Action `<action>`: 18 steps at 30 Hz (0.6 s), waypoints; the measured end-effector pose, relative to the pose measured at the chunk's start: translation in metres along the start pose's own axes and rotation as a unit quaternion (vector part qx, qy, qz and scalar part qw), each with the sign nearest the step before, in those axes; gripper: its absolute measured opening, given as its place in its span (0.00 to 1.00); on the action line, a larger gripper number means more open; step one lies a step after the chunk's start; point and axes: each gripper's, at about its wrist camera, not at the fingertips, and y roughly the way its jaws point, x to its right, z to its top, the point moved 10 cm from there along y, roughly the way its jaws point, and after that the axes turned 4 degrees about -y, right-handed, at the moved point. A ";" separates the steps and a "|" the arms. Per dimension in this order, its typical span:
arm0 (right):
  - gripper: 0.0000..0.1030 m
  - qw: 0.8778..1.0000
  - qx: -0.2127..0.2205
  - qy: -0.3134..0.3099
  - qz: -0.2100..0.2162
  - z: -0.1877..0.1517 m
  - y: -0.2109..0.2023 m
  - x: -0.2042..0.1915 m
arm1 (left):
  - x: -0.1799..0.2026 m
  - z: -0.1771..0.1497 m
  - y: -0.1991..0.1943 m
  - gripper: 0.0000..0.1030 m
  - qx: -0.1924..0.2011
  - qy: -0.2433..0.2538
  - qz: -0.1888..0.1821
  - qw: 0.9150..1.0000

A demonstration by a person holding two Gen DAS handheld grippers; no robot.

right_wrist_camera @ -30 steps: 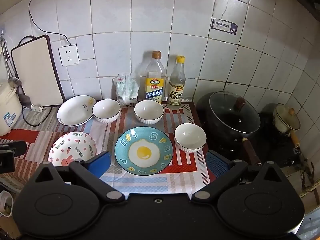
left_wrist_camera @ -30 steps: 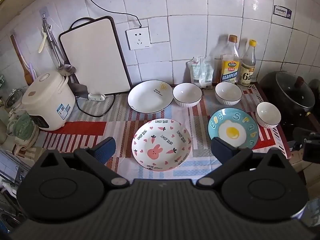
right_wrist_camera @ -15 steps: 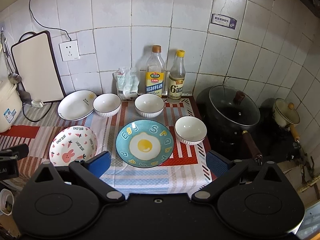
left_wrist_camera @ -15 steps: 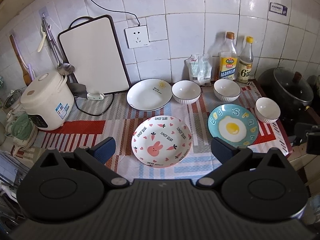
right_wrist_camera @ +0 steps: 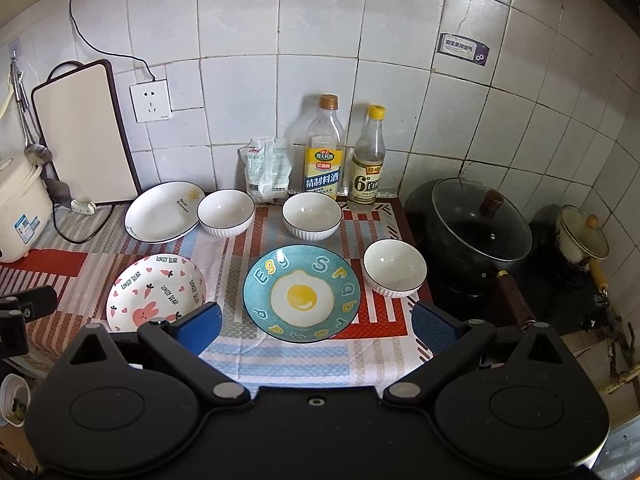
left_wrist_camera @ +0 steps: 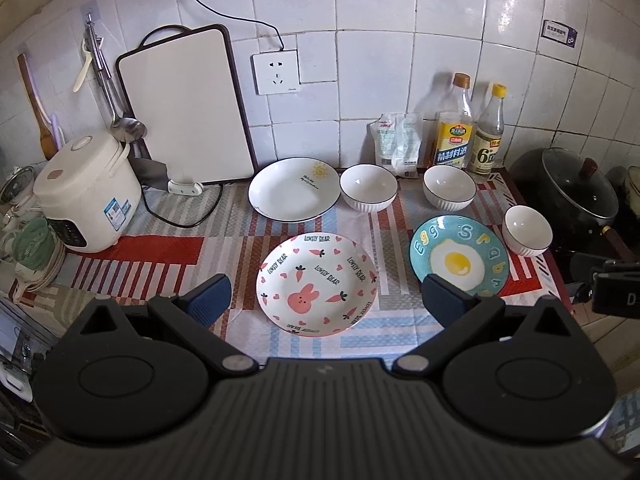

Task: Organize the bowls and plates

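Note:
Three plates and three white bowls lie apart on a striped cloth. A pink rabbit plate sits front left and a blue fried-egg plate front right. Behind them stand a white sun plate, a bowl beside it, a second bowl, and a third bowl right of the egg plate. My left gripper hangs open before the rabbit plate. My right gripper hangs open before the egg plate. Both hold nothing.
A rice cooker and leaning cutting board stand at the left. Two bottles and a bag line the tiled wall. A lidded black pot and a small enamel pot sit on the stove at right.
Both cameras have drawn back and up slightly, so the wall shows more and the dishes sit lower. No dish has moved and both grippers stay open.

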 end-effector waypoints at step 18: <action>0.99 1.000 0.001 0.015 -0.010 0.002 0.001 0.009 | -0.002 -0.005 0.011 1.00 -0.028 0.010 0.018 0.999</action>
